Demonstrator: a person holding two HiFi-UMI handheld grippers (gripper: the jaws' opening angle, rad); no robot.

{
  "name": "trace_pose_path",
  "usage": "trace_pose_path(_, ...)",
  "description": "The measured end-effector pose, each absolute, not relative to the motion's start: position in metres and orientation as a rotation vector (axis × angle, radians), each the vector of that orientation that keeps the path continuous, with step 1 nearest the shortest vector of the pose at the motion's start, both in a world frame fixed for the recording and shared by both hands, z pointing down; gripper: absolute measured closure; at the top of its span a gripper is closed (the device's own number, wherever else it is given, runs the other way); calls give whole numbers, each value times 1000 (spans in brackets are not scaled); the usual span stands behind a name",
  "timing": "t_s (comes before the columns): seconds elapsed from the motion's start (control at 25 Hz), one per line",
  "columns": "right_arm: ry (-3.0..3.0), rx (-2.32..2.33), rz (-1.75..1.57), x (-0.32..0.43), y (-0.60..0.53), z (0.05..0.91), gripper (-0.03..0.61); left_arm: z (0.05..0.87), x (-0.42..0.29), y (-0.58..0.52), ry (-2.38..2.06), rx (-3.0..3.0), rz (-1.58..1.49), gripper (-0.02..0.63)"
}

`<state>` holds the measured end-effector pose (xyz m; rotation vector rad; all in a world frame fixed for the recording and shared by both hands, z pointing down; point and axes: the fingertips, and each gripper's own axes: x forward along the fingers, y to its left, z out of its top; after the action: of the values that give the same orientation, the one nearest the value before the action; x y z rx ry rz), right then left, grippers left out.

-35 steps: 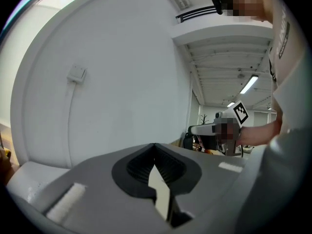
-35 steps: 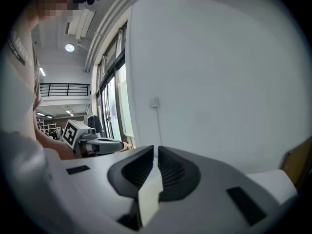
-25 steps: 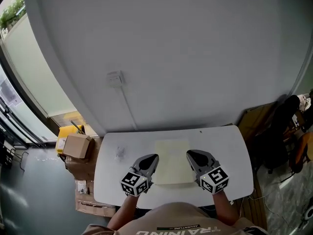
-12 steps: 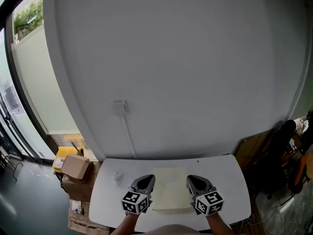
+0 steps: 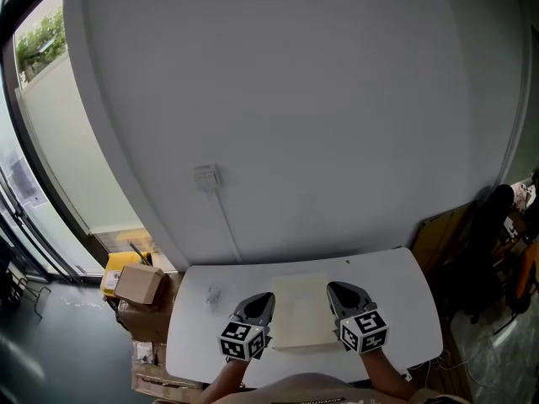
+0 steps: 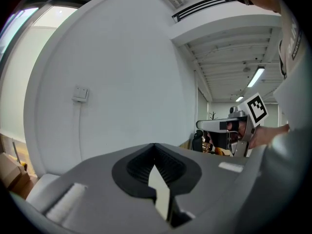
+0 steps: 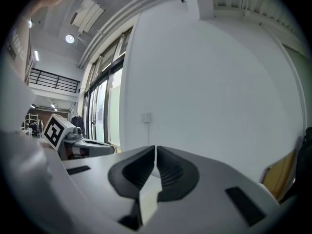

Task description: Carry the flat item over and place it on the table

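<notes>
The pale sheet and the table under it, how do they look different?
The pale sheet is yellowish; the table is white. The sheet is far smaller than the table and covers only its middle. The sheet's corners are square; the table's are rounded. Both are flat, plain and light.

A white square wall switch plate point(image 5: 206, 176) sits left of centre on the pale grey wall point(image 5: 320, 99), with a thin white cable point(image 5: 226, 224) dropping below it. At lower left, a brown cardboard box point(image 5: 140, 284) lies against a yellow crate point(image 5: 111, 280). A brown wooden board point(image 5: 438, 230) leans at the right edge.
</notes>
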<state>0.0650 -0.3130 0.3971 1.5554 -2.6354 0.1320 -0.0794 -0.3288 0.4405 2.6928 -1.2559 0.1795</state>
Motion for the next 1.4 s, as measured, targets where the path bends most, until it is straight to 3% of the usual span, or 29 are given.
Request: trace_pose_path(1.4, -2548, 1566, 108, 81, -301, 410, 565, 462, -83, -335, -1271, 2677, 222, 606)
